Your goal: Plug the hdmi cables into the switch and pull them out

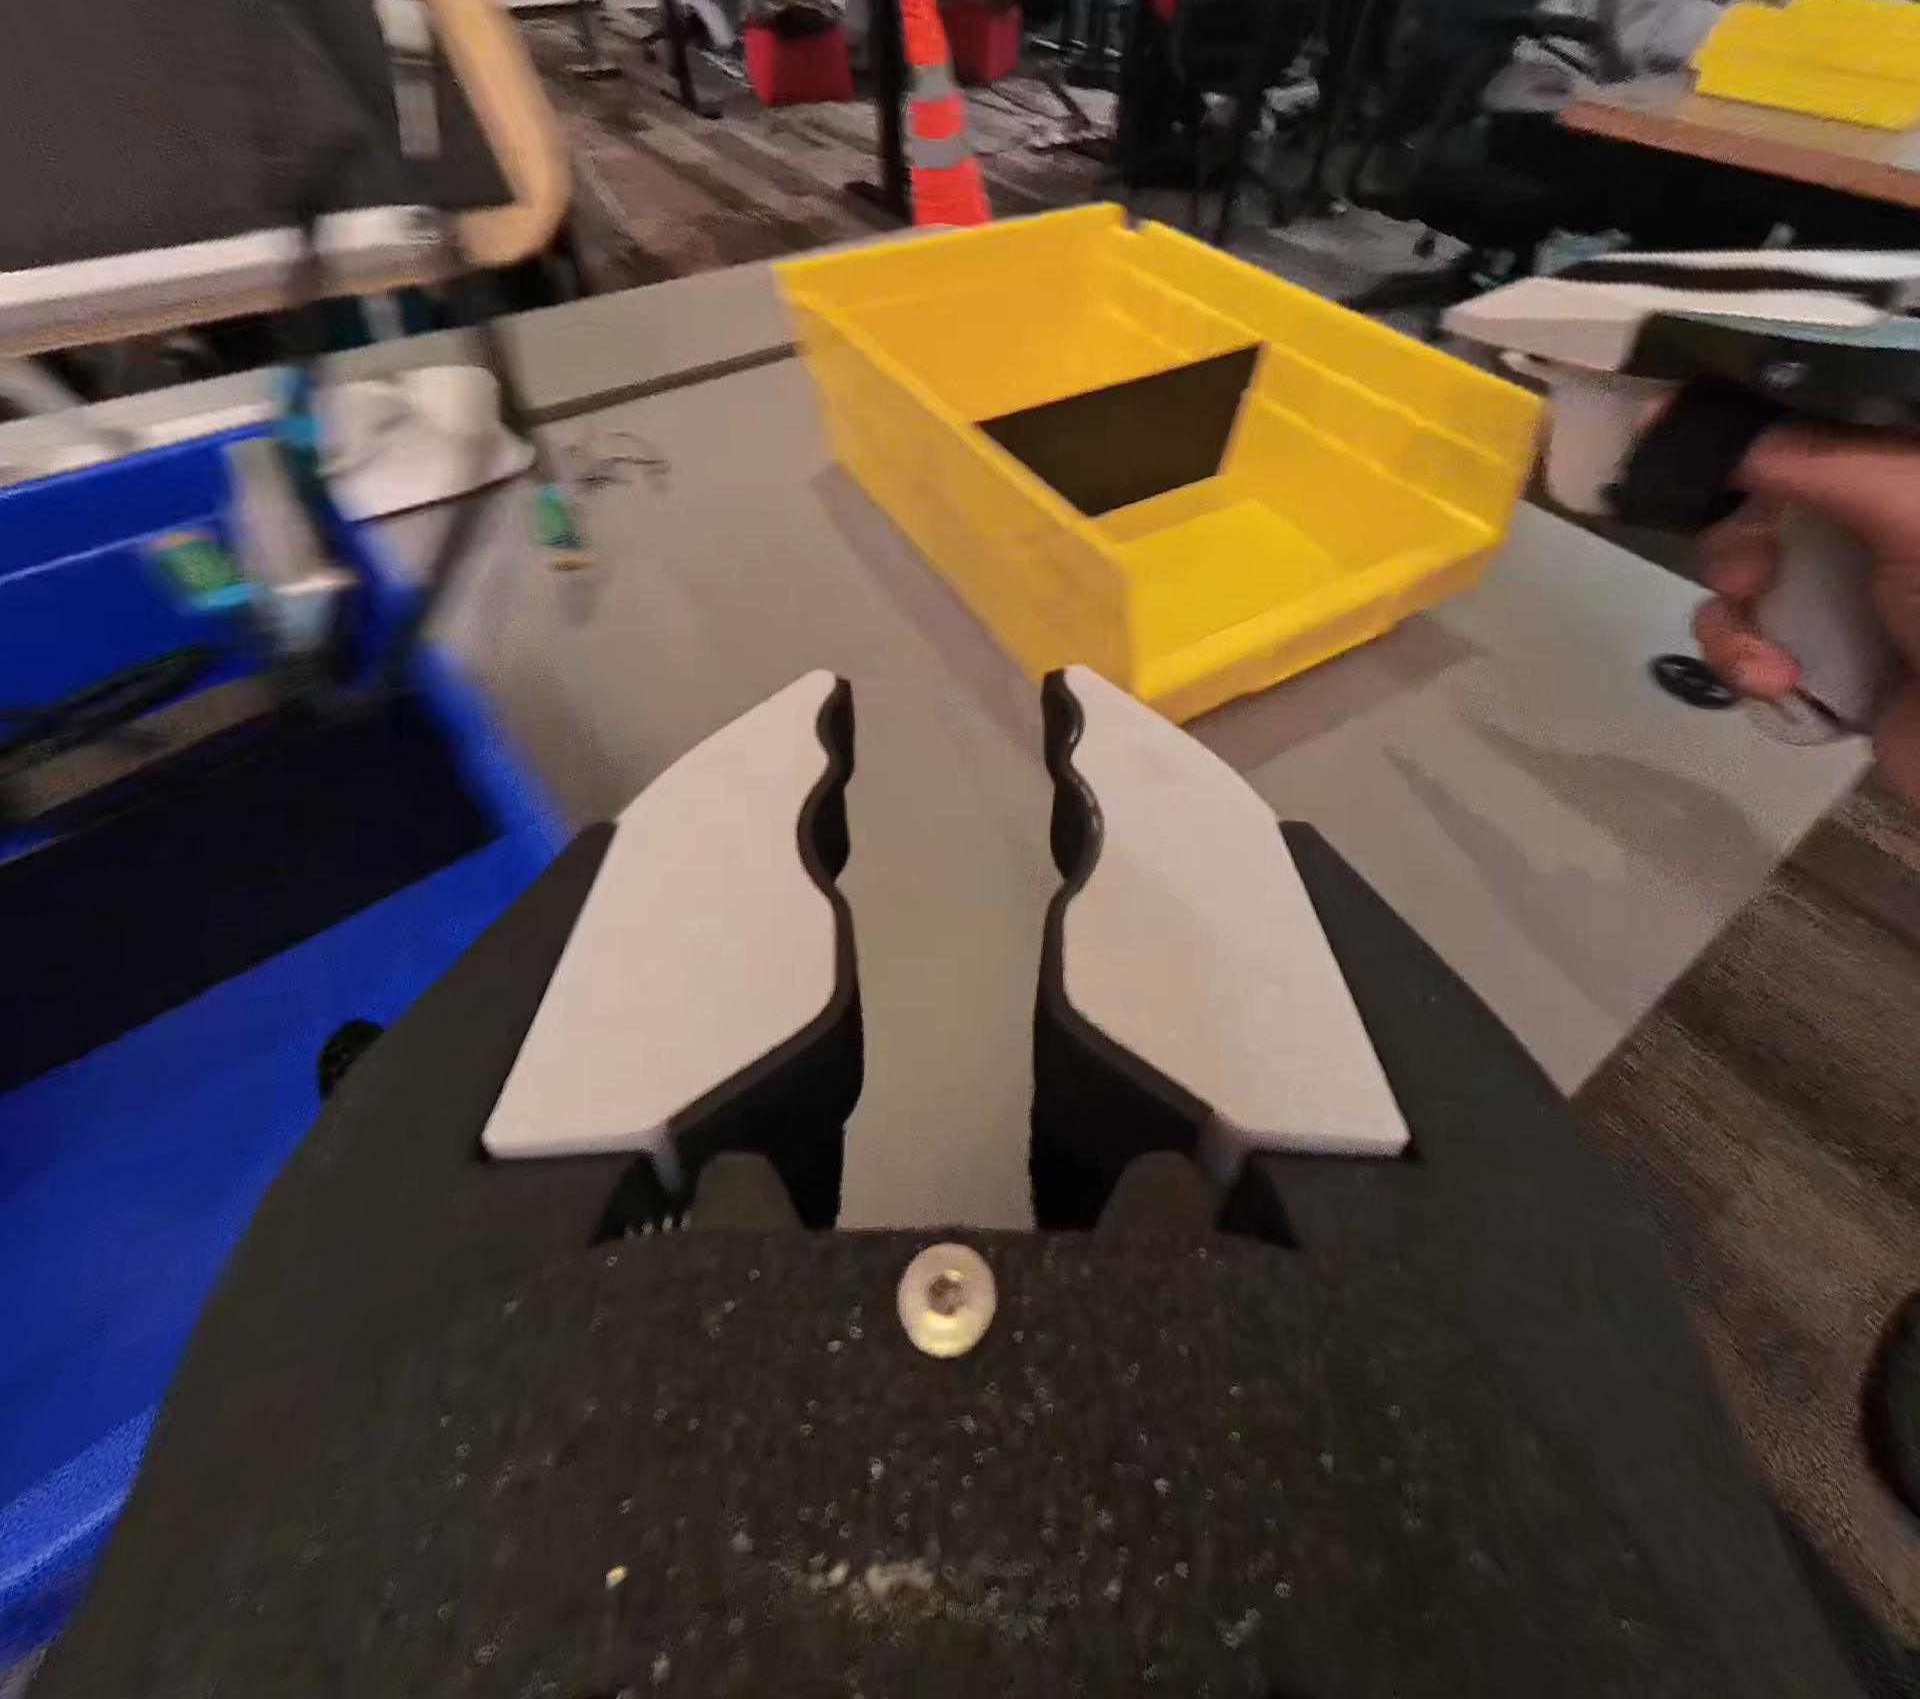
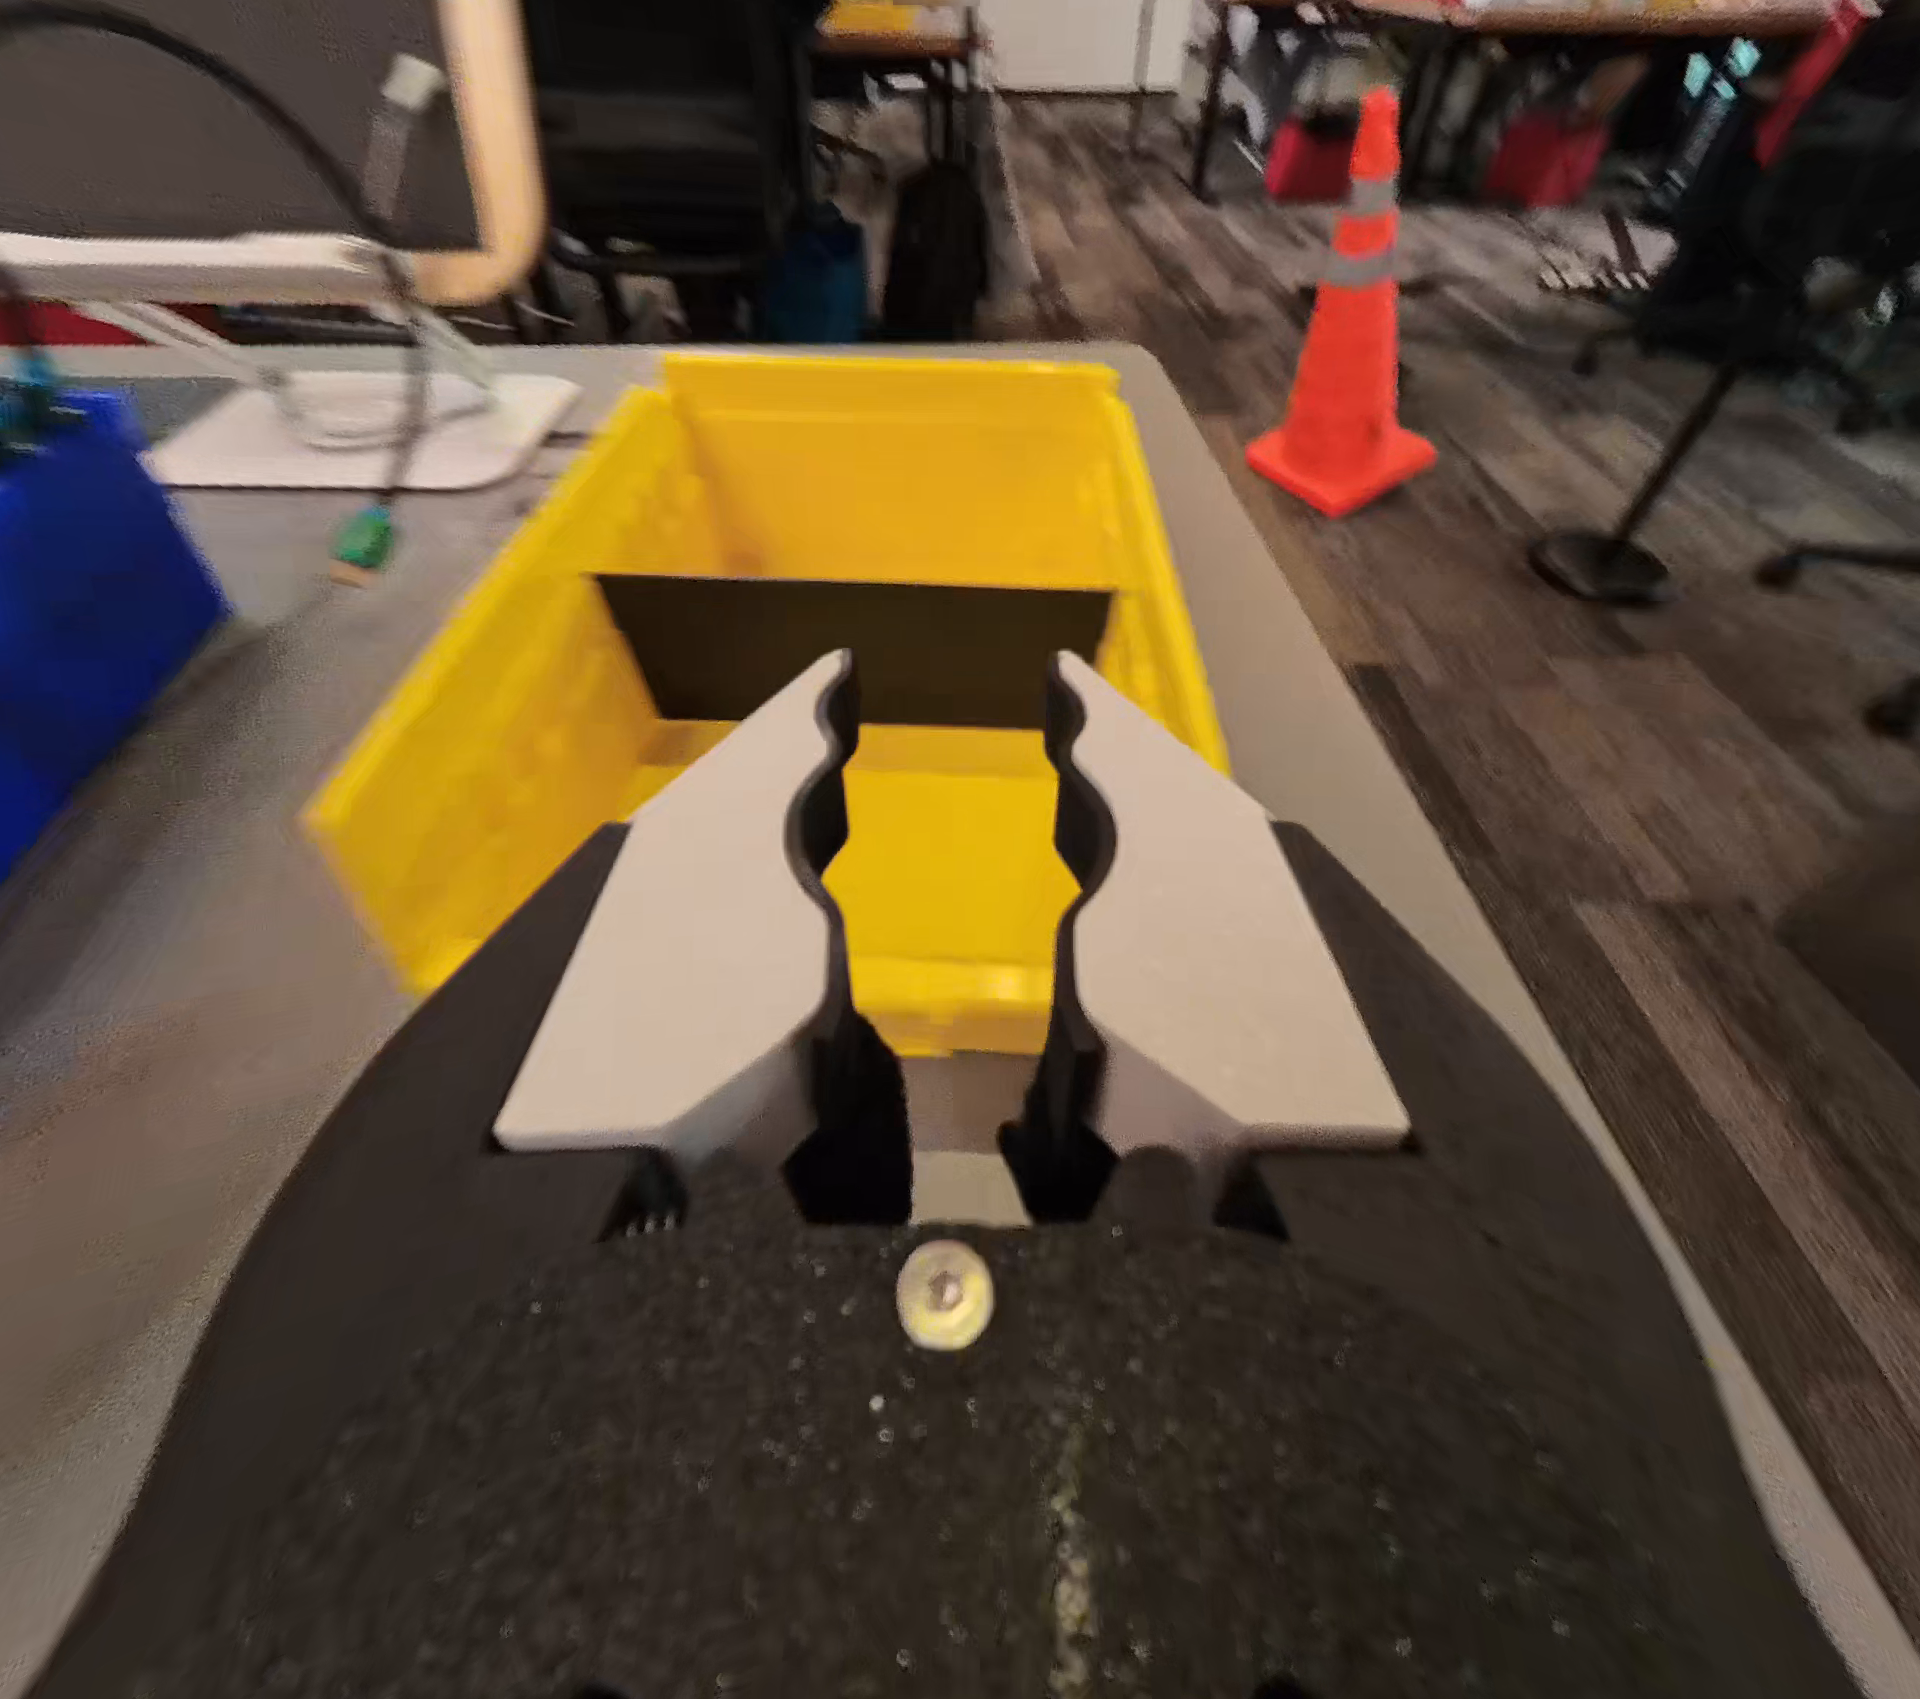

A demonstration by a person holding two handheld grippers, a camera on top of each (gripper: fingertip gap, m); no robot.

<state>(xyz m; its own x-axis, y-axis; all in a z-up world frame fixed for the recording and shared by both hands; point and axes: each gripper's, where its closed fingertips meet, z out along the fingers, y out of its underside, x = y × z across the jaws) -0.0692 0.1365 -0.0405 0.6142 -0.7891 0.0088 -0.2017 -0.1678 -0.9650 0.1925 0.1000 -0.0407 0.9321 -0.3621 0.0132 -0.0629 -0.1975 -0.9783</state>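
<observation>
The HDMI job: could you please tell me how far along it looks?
Nothing looks done: no switch or plugged cable is clearly in view. In hand: nothing; the left gripper and right gripper are open and empty, by the yellow bin. Plugging and pulling both appear left.

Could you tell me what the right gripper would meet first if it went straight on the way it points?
Probably the yellow bin: the right gripper, jaws open and empty, points into it, likely meeting the black divider inside; depth is unclear.
</observation>
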